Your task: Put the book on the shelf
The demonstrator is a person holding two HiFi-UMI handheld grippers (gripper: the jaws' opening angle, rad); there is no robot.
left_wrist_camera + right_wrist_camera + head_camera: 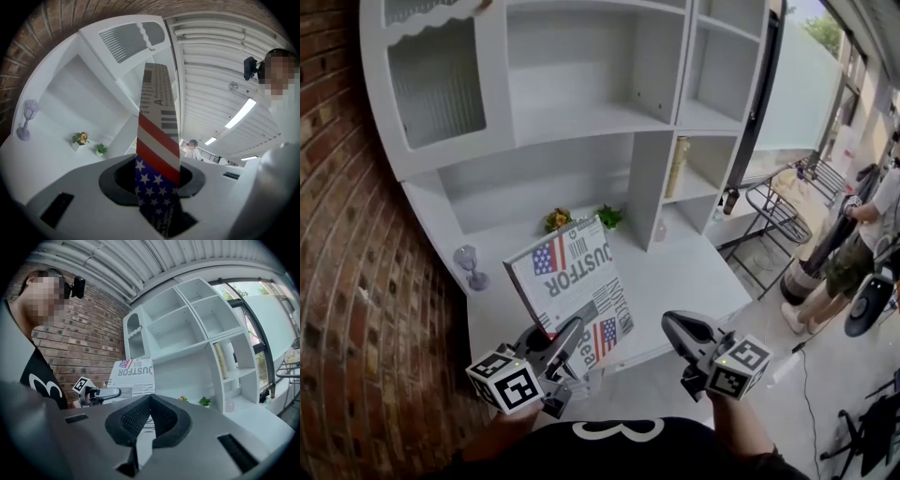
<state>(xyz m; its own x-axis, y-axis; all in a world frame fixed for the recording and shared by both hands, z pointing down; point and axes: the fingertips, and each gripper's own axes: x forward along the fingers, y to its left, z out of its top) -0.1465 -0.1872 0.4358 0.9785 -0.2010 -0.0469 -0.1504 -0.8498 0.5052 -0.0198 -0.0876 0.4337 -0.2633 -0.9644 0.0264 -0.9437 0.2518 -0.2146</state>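
While one book (572,281) is held up in the air above the white table (703,277), in front of the shelf (581,122) and not yet on it, its lower edge is clamped by the left tongs (567,339). Two tongs are seen, one in each hand. The left tongs are angled up and forward, and the book is tilted with its flag-printed cover facing up. The right tongs (673,326) are held just beside them at the same height and pointed at the shelf, with the jaws closed together on nothing. Two small plants (558,220) (608,217) are set at the back of the table. One glass (471,264) is stood to the left.
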